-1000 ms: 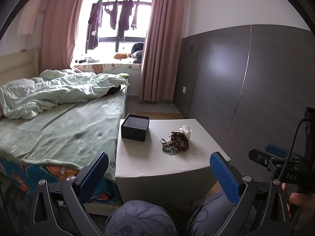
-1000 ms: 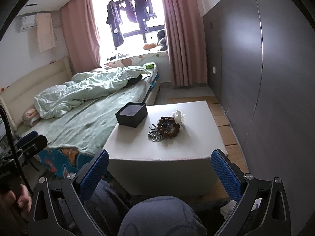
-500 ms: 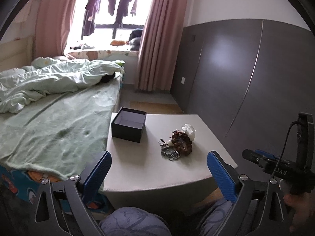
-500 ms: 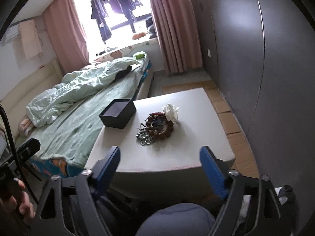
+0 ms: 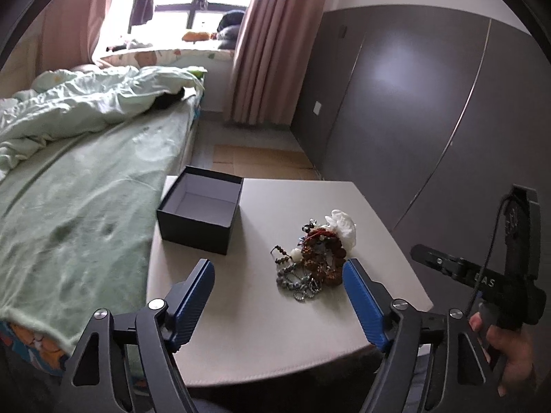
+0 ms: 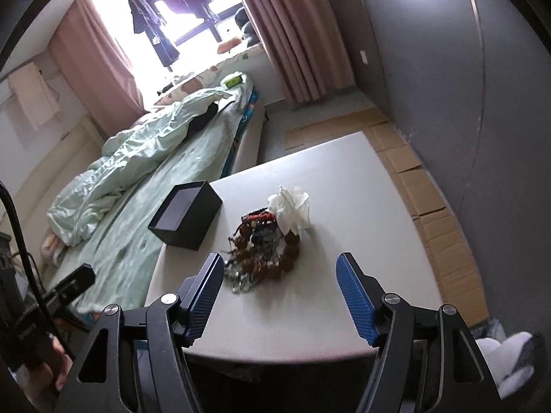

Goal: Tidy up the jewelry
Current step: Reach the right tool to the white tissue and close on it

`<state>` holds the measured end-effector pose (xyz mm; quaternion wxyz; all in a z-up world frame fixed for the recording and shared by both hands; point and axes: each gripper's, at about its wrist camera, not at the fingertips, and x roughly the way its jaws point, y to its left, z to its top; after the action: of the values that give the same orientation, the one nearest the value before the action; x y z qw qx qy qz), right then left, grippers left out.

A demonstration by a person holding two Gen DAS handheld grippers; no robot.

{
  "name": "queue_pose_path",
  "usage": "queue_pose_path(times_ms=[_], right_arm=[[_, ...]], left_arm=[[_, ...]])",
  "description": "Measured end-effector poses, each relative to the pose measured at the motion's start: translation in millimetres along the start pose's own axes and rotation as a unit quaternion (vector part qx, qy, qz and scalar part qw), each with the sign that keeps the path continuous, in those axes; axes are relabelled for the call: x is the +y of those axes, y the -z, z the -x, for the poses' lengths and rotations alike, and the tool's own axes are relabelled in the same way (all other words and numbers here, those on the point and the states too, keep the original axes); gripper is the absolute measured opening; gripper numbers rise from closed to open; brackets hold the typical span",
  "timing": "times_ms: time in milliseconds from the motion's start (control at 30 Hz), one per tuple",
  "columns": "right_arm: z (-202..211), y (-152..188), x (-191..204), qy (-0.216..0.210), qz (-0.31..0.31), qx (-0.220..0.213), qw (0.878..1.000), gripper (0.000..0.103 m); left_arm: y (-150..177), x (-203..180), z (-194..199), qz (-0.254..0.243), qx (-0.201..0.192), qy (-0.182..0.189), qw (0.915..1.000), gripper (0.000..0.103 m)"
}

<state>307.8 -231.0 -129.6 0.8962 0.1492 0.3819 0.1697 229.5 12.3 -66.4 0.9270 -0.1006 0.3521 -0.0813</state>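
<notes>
A tangled pile of jewelry (image 5: pixel 311 261) (image 6: pixel 263 247), brown beads and silvery chains, lies on the pale low table (image 5: pixel 261 309) (image 6: pixel 344 206). A white fabric flower (image 5: pixel 341 225) (image 6: pixel 291 206) rests at its far edge. An empty dark lidless box (image 5: pixel 201 208) (image 6: pixel 186 215) stands to the pile's left, near the bed. My left gripper (image 5: pixel 279 282) hovers over the table's near part with its jaws closing and nothing between them. My right gripper (image 6: pixel 279 277) hangs just short of the pile, jaws closing too, nothing held. Seen from each wrist, the other gripper (image 5: pixel 482 278) (image 6: pixel 65 287) shows in a hand.
A bed with a green sheet and a crumpled quilt (image 5: pixel 79 110) (image 6: pixel 137 151) runs along the table's left side. A dark panelled wall (image 5: pixel 430 103) stands to the right, with cardboard on the floor (image 6: pixel 430 199). Pink curtains (image 5: pixel 268 51) frame the window.
Both grippers have come forward and lower over the table, so the box and the pile look larger. Both pairs of jaws stand narrower than before. The right view has tilted.
</notes>
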Motion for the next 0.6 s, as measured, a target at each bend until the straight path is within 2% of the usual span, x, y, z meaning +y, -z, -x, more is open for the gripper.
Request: queue_pose_path(times_ms=[267,600], right_arm=[[-65,-30,-11,-0.019,-0.002,0.040,0.999,0.068],[-126,-53,-20,-0.043,-0.007,0.085,0.995,0.068]], left_arm=[[-14,4,-46,0.004,0.030,0.002,0.9995,0.075],[-37,11,-96,0.006,0.060,0.003,0.9982,0.071]])
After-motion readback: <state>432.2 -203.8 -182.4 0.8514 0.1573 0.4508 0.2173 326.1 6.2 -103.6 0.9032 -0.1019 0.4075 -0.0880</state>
